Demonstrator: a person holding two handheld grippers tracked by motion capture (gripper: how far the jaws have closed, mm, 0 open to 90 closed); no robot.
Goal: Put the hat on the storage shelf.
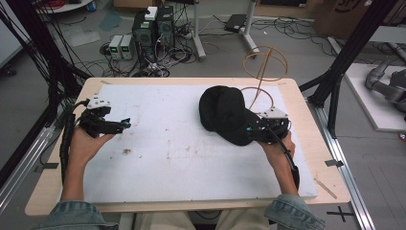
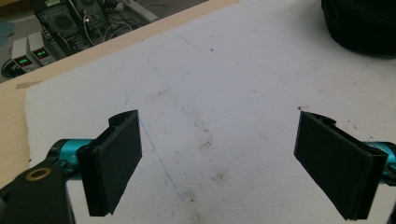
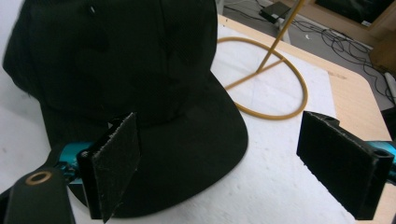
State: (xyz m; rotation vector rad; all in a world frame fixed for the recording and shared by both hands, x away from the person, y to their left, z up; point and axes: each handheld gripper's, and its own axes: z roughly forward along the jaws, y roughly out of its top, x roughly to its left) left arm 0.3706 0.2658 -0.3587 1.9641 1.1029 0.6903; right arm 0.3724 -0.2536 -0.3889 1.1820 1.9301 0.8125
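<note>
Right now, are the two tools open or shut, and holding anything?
Left tool: open, holding nothing.
Right tool: open at the black cap's brim, not gripping it.

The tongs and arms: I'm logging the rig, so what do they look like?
Both tongs, left and right, are black with flat rectangular pads, teal fittings behind the pads and a brass-ringed hole. A grey three-cornered plate tops each, and a black cable trails back. The person wears rolled denim sleeves.
</note>
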